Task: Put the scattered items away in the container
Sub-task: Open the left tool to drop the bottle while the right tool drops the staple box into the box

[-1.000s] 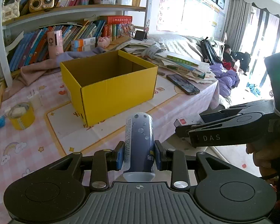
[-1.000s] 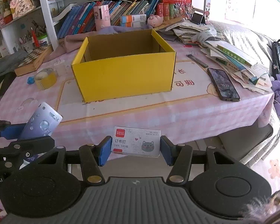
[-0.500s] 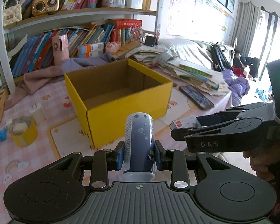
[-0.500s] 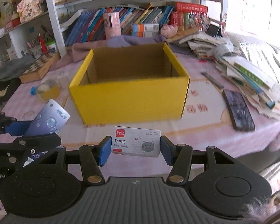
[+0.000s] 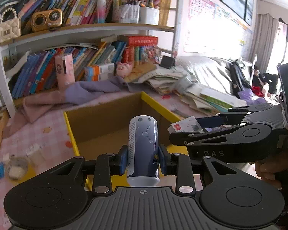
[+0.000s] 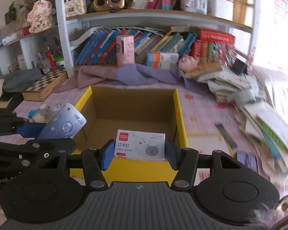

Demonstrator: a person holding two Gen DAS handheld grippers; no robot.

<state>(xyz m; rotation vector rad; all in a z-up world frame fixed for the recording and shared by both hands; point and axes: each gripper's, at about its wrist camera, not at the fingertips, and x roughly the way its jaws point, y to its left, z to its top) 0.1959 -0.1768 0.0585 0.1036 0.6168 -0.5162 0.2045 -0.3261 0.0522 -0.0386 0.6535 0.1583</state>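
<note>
Resting between fingers (image 5: pixel 122 160) — blue bottle (image 5: pixel 143 149)

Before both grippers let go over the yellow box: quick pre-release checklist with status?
1. Left gripper firm on the blue bottle: ok, pads press on both sides.
2. Right gripper firm on the staple box: ok.
3. Yellow box open, inside free: ok for the floor that shows; the near part is hidden.
4. Staple box over the opening: ok, it seems; depth is hard to judge.
5. Bottle over the opening: cannot tell; it seems near the box's left wall.
6. Grippers apart from each other: ok, side by side.
</note>
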